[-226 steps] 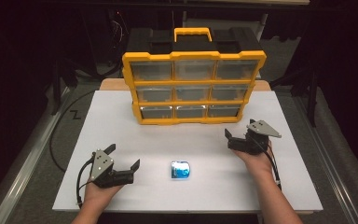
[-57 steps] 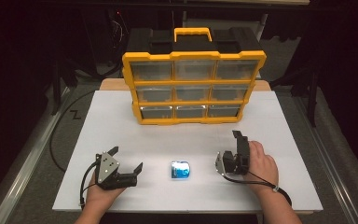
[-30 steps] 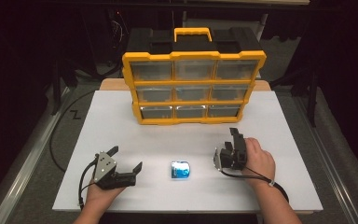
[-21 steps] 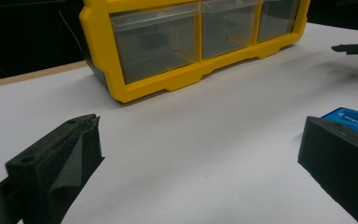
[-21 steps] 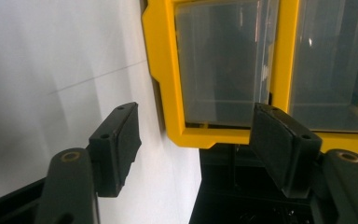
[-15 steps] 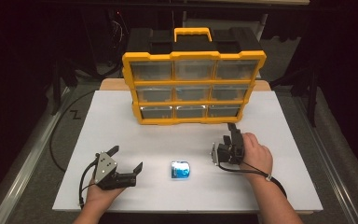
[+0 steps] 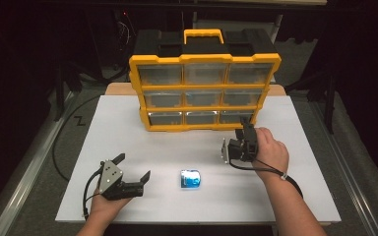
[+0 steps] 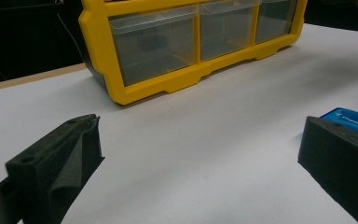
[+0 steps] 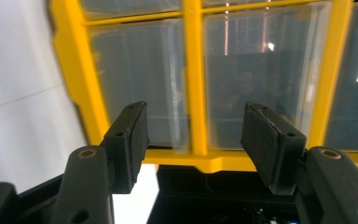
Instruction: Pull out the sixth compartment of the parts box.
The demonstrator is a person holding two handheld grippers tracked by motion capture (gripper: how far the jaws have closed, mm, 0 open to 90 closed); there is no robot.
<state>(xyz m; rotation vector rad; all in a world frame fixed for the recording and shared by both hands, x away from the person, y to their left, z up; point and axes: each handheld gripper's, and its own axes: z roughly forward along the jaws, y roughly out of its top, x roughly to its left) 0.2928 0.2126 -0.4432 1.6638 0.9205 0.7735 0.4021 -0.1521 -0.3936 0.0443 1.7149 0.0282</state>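
A yellow drawer organizer point(image 7: 204, 91) with clear drawers stands upright at the back of the white table point(image 7: 128, 128). My right gripper point(image 7: 244, 130) is rolled on its side and points at the bottom right drawer point(image 7: 235, 117), a short way off it. In the right gripper view its jaws point(image 9: 198, 135) are half apart with nothing between them; they have just been closing, and the drawer fronts point(image 9: 256, 84) loom close ahead. My left gripper point(image 7: 133, 166) rests near the front left, wide open and empty point(image 8: 200, 154). A small blue packet point(image 7: 190, 178) lies flat between the hands, showing past one jaw point(image 8: 354, 119).
The organizer point(image 8: 186, 46) has a black back and a yellow carry handle point(image 7: 203, 35). A black cable point(image 7: 64, 142) runs over the floor left of the table. Dark floor surrounds the table edges.
The right hand has lifted and moved away from the blue packet toward the organizer's bottom right drawer. The left hand and the packet have stayed put.
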